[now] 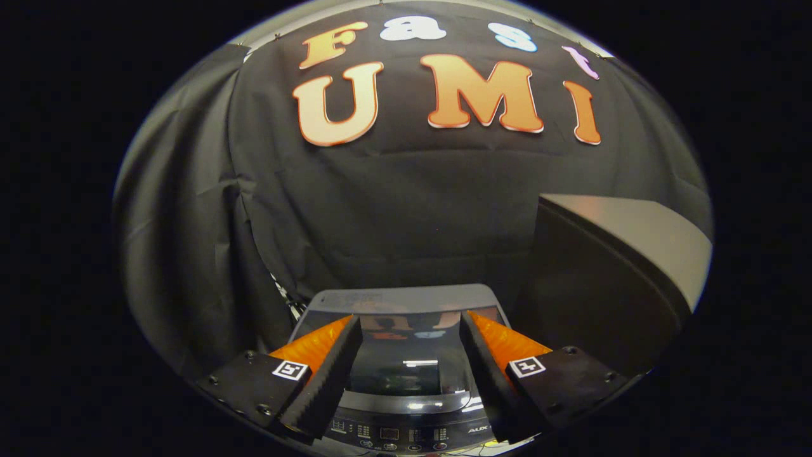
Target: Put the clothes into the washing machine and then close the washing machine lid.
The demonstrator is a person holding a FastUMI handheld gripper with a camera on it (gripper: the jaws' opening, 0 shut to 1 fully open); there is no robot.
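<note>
Gripper view: claw (411, 330) w/ fingers spread wide, holding nothing. Washing machine (406, 381) sits directly below at 6 o'clock; its glossy lid (399, 304) looks closed, stretching toward 12.

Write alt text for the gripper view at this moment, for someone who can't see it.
The gripper hangs open above a top-loading washing machine, its glossy dark lid lying closed between the two fingers, nothing held. The machine's control panel sits nearest the camera; a dark box-shaped object stands to the right, black cloth behind.
</note>
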